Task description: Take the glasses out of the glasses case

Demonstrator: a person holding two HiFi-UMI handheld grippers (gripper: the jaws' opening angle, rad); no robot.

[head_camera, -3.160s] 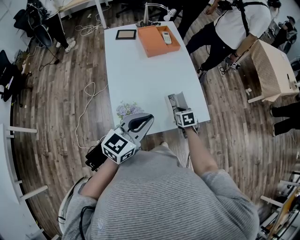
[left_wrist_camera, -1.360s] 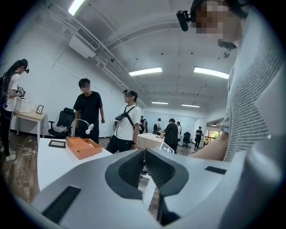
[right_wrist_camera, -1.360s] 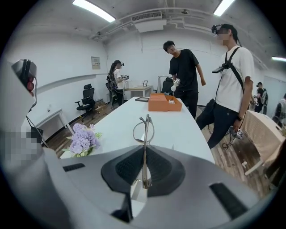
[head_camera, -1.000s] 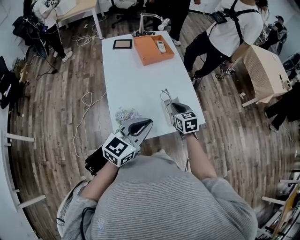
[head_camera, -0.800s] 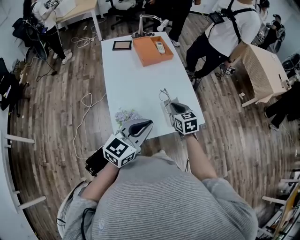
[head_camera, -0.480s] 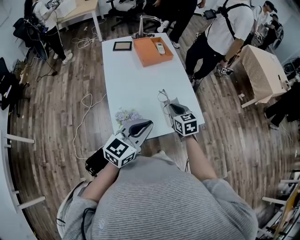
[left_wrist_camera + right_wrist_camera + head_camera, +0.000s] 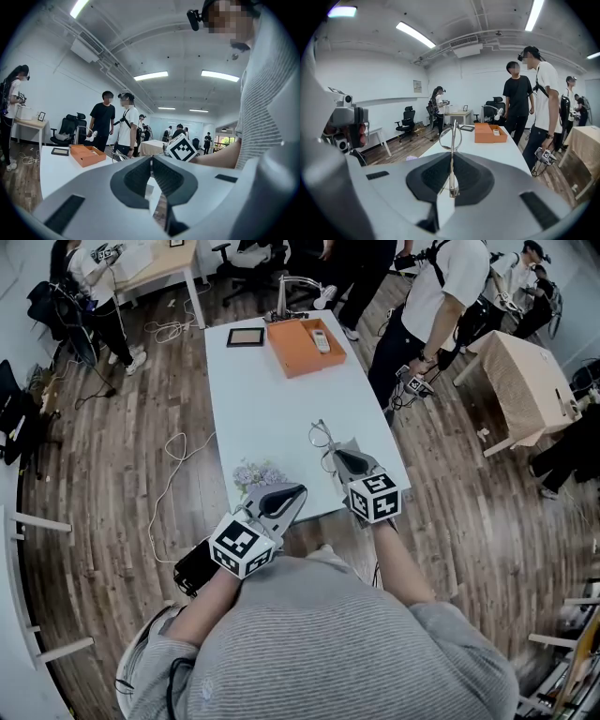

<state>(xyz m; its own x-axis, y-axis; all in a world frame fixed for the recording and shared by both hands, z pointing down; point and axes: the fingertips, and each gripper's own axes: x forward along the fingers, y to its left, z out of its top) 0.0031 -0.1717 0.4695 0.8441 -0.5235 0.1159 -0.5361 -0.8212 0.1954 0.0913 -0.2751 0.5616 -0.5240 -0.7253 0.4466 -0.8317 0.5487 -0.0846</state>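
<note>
- right gripper [image 7: 451, 161]: jaws closed on the glasses [image 7: 451, 135], pinching the thin metal frame, one lens ring sticking out past the tips
- glasses [image 7: 322, 435] are held clear above the near right end of the white table [image 7: 272, 399]
- grey shape just beside the right gripper [image 7: 349, 463], probably the glasses case [image 7: 357, 446], mostly hidden
- left gripper [image 7: 152, 158]: jaws together, nothing between them, at the table's near edge
</note>
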